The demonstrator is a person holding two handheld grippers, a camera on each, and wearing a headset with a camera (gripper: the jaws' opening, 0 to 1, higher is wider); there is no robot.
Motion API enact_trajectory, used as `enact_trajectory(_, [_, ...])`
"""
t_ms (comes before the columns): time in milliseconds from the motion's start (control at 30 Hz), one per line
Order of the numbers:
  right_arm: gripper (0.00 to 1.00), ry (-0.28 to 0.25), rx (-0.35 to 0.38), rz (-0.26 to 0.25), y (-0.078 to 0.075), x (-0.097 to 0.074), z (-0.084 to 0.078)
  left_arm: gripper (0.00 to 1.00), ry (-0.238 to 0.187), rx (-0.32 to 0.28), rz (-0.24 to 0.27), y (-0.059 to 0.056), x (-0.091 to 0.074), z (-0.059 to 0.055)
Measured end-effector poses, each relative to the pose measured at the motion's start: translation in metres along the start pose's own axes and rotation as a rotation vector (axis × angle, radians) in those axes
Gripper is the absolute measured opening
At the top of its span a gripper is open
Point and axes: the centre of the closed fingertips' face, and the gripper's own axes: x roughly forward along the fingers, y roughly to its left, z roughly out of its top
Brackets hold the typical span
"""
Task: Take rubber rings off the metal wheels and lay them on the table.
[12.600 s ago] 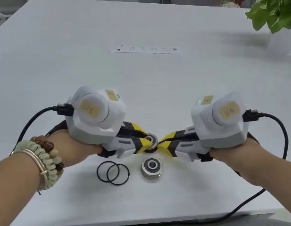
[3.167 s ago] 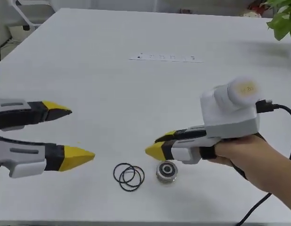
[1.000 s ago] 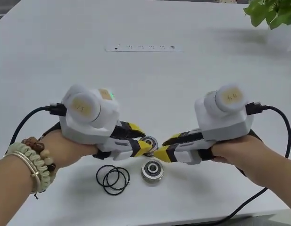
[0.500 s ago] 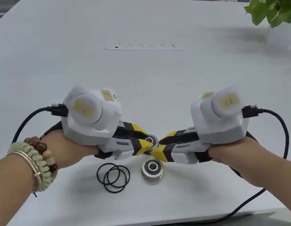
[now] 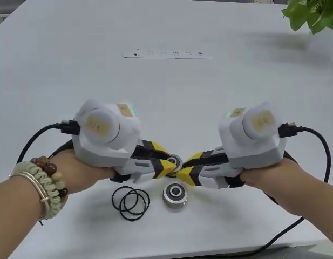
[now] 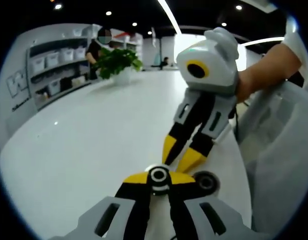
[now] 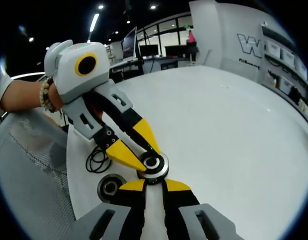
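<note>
One metal wheel [image 5: 173, 161] is pinched above the tabletop [image 5: 155, 97] by the left gripper [image 5: 169, 165]. The right gripper [image 5: 183, 172] meets its rim, jaws narrow, grip unclear. Below lies a second wheel [image 5: 175, 194], just beside loose rubber rings [image 5: 131, 201]. A power strip [image 5: 169, 54] and plant [image 5: 312, 13] sit well beyond.

Small round ceiling spotlights [image 6: 109, 13] brightly, evenly light the matte white tabletop [image 5: 171, 91]; shadows there soft; fisheye edges bulge.

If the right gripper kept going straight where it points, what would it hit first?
The metal wheel in the left gripper, just ahead of the right gripper; they may already touch.
</note>
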Motion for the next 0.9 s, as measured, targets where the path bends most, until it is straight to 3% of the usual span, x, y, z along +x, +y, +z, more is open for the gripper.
enact_trajectory(100, [0.02,0.0,-0.015,-0.013,-0.0027,-0.0002,0.0005,0.14,-0.001,-0.006,0.004,0.0004,0.0001,0.0])
enact_trajectory(567, [0.02,-0.001,-0.036,-0.027,-0.0008,0.0007,-0.0003,0.14,-0.012,-0.035,0.021,0.0011,0.0,0.0003])
enact_trajectory(600, [0.02,0.0,-0.029,-0.029,-0.0011,0.0007,-0.0002,0.14,-0.013,-0.037,0.021,0.0012,-0.0002,0.0001])
enact_trajectory(667, [0.01,0.002,0.058,-0.03,-0.0006,0.001,-0.0006,0.14,-0.014,-0.043,0.022,0.0014,-0.0002,0.0])
enact_trajectory(767, [0.01,0.007,0.085,-0.032,-0.0024,0.0012,-0.0004,0.14,-0.016,-0.049,0.024,0.0014,-0.0002,0.0001])
enact_trajectory(900, [0.0,0.005,0.179,-0.042,-0.0049,0.0009,-0.0002,0.14,-0.017,-0.045,0.029,0.0014,-0.0003,0.0001])
